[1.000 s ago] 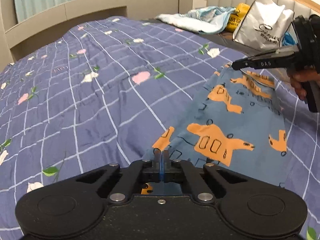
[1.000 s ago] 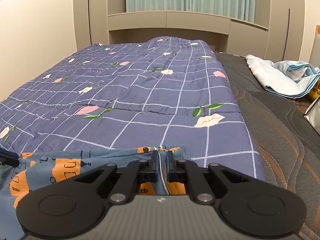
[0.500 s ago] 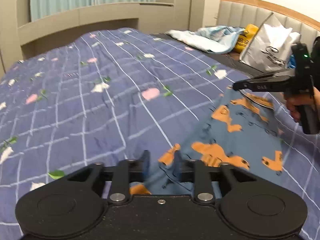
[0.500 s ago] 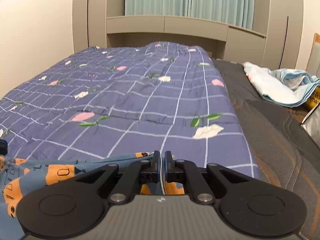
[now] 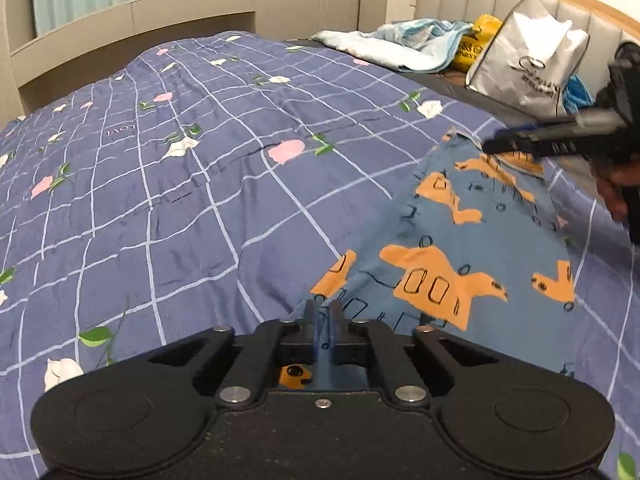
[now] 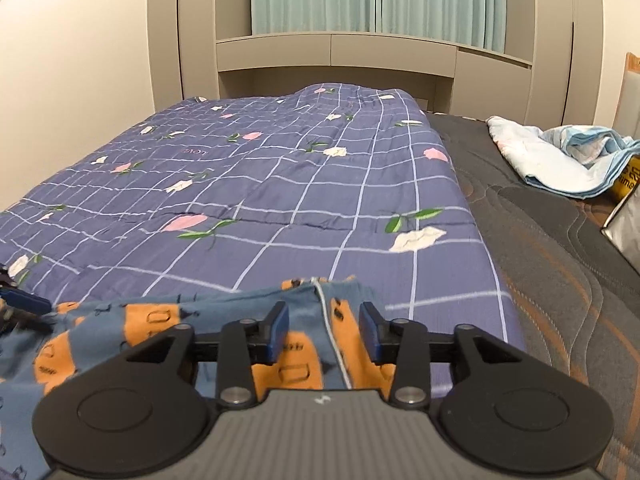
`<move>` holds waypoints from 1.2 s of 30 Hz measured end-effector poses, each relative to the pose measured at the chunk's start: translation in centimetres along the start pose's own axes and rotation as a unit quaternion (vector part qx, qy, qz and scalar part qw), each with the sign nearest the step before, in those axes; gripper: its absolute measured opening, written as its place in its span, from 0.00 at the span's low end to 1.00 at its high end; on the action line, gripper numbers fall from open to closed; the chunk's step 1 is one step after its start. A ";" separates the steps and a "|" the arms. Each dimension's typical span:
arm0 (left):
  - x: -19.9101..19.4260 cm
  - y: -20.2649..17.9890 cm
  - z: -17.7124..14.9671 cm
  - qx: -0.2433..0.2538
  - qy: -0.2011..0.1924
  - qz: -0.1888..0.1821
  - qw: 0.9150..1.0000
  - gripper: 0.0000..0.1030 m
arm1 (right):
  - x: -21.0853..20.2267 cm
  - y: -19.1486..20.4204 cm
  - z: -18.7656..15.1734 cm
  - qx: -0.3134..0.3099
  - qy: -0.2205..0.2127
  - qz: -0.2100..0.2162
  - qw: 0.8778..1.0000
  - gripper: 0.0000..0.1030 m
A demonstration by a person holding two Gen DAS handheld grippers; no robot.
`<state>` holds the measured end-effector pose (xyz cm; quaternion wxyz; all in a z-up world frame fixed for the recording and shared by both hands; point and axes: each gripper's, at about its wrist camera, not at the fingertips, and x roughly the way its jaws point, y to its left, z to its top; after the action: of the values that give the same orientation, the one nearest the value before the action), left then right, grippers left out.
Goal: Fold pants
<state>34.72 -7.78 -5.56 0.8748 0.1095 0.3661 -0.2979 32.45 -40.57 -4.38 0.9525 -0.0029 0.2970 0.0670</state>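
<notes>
Pants (image 5: 472,248): thin blue cotton, orange print, lying flat on the quilt (image 5: 180,200) of the bed.

Left gripper (image 5: 322,312): jaws shut on one pants edge.

Right gripper (image 6: 323,332): jaws opening, cloth and white drawstring (image 6: 332,332) lying between the pads, not pinched.

Risk: limp fabric could snag on a parting pad and drag the fold askew; the quilt's soft, wrinkled surface might bunch beneath.

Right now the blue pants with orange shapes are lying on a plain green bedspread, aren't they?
Not quite. The blue pants with orange shapes do lie on a bedspread, but it is purple with a white grid and small flowers, not plain green. The left wrist view shows it clearly; the right wrist view agrees.
</notes>
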 end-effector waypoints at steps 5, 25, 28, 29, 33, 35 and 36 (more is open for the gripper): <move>-1.4 -0.4 0.0 0.004 -0.034 0.028 0.999 0.00 | -0.8 0.5 -0.8 0.000 0.004 0.009 1.000 0.46; -5.2 -0.2 -2.5 -0.103 -0.046 0.080 0.990 0.86 | -1.0 2.5 -1.5 -0.005 0.007 0.006 1.000 0.80; -8.3 -0.5 -4.5 -0.127 -0.062 0.110 0.984 0.93 | -2.5 4.4 -2.2 -0.010 -0.003 0.020 1.000 0.92; -9.7 -0.6 -5.5 -0.134 -0.067 0.120 0.981 0.93 | -3.1 5.2 -2.5 -0.013 -0.007 0.026 1.000 0.95; -14.5 -0.4 -9.4 -0.160 -0.077 0.167 0.970 0.97 | -4.8 8.6 -3.4 -0.031 -0.019 0.050 0.998 1.00; -16.9 0.0 -11.4 -0.178 -0.080 0.195 0.961 0.98 | -5.7 10.6 -4.0 -0.041 -0.023 0.061 0.997 1.00; -18.1 0.3 -12.5 -0.191 -0.082 0.209 0.956 0.99 | -6.0 11.5 -4.3 -0.044 -0.025 0.063 0.997 1.00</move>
<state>17.66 5.53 -1.59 0.9493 -0.0100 0.3115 -0.0408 23.66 -30.14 -4.09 0.9524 -0.0247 0.2695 0.1400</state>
